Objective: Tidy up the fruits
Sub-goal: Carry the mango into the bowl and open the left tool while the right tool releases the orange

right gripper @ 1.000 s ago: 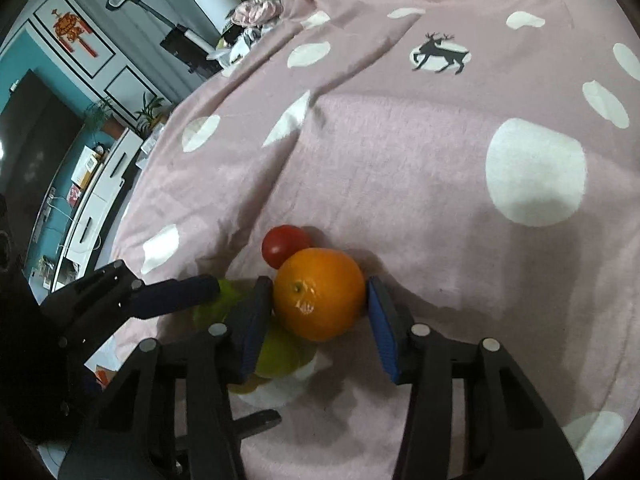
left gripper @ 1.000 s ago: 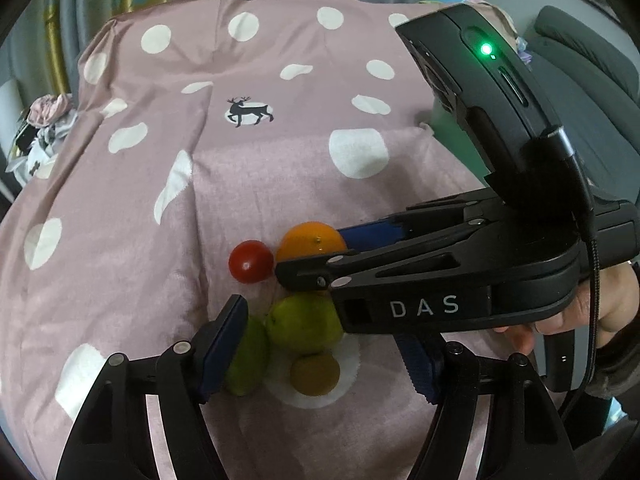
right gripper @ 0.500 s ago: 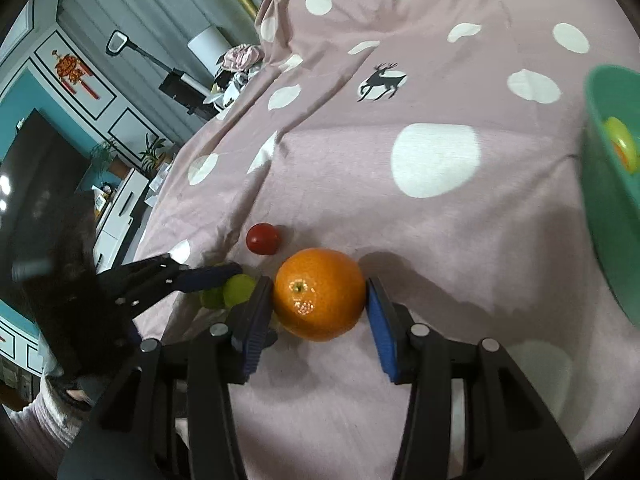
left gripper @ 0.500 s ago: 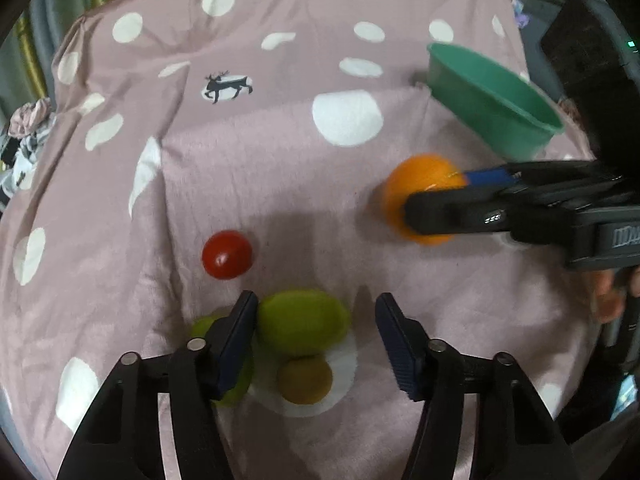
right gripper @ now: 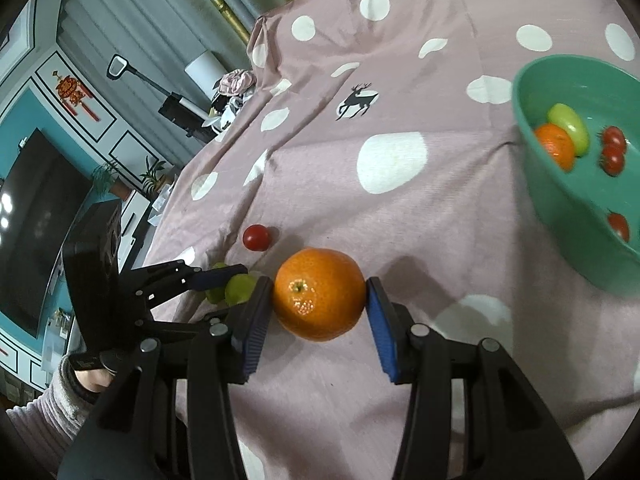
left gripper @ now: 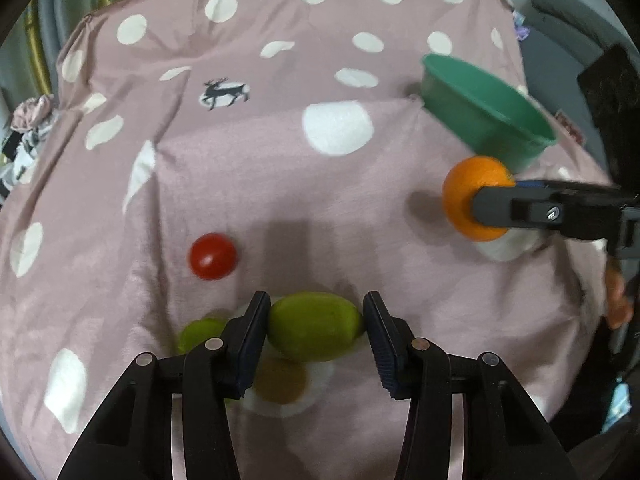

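- Two grippers are loaded, or nearly so, over a pink dotted cloth [left gripper: 248,184] with a deer print; no brand or readable writing shows anywhere.
- The bowl [right gripper: 560,200], teal, sits ahead and to the right of the right gripper [right gripper: 320,300]; it already holds an orange, a green fruit and small tomatoes.
- The right gripper is clamped on the orange [right gripper: 319,293], both pads touching its sides. Judging by position, this arm is far nearer the bowl, so the carry runs forward and rightward.
- The left gripper [left gripper: 316,332] brackets the green fruit [left gripper: 316,326], whose long axis lies across the jaws; pads look in contact, though whether it is gripped firmly I cannot tell.
- A tomato [left gripper: 213,256] lies loose, ahead-left of the left gripper.
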